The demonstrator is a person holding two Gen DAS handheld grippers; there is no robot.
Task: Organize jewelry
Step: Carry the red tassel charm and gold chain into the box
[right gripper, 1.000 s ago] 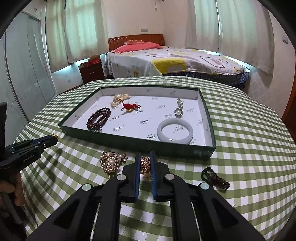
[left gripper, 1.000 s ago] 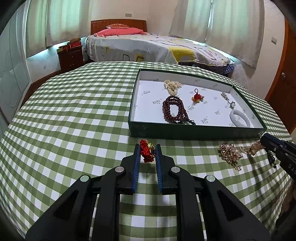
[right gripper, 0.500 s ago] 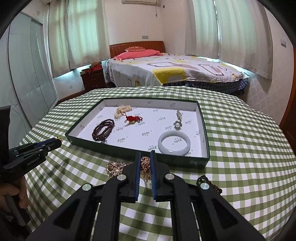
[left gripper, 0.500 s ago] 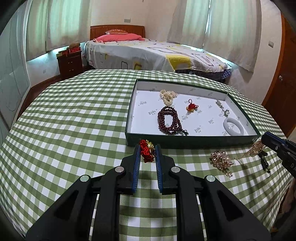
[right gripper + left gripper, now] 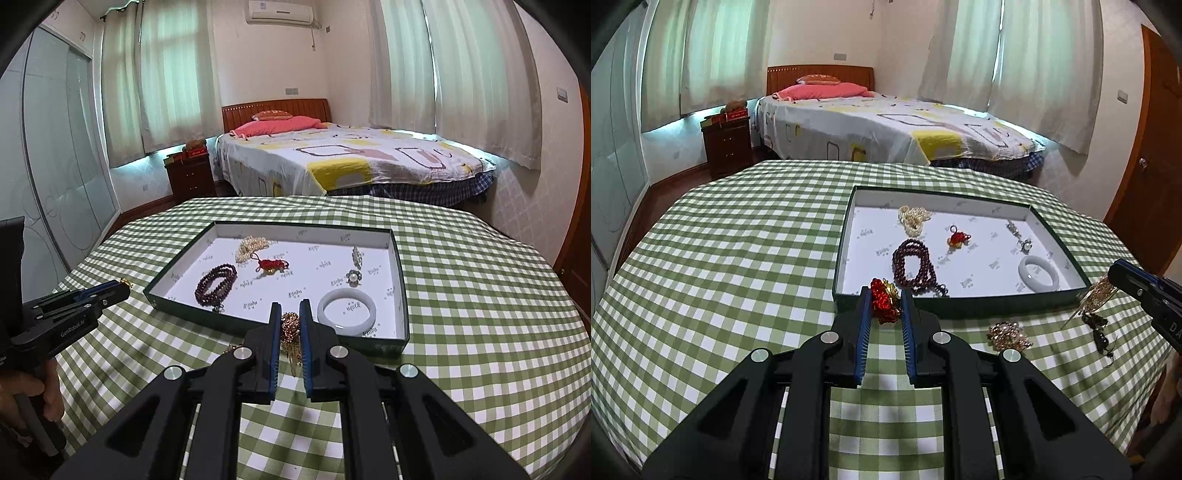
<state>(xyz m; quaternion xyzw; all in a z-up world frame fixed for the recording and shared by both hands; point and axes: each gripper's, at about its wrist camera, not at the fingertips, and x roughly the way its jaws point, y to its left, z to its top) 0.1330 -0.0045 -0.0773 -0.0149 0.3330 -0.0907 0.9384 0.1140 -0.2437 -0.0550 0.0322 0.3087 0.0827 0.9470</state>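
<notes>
Nearest the left wrist camera, the left gripper [image 5: 885, 295] is clenched on a red knot charm [image 5: 884, 300] with a gold part, held clear of the checked cloth [image 5: 738, 266] just short of the tray [image 5: 960, 308] rim, apparently so it can be carried over the wall and set inside. In the right wrist view the right gripper [image 5: 290, 314] likewise grips a gold bead piece [image 5: 289, 326], whose strands hang below the jaws, also at the near wall of the tray [image 5: 402, 295]; lifting it high likely keeps the strands from snagging the rim. On the cloth in front of the tray lie two pieces not yet sorted: a gold cluster brooch [image 5: 1008, 335] and, near the table edge, a dark piece [image 5: 1099, 330]. Inside the tray, spaced apart so none tangle, lie dark red beads [image 5: 916, 267], a white bangle [image 5: 1038, 272], a second red charm [image 5: 957, 238], a pearl pin [image 5: 1023, 243] and, farthest, a pearl strand [image 5: 913, 218]. Beyond the table stands a bed [image 5: 886, 129]. The task appears well advanced, with open floor left in the tray's near part for both held items.
</notes>
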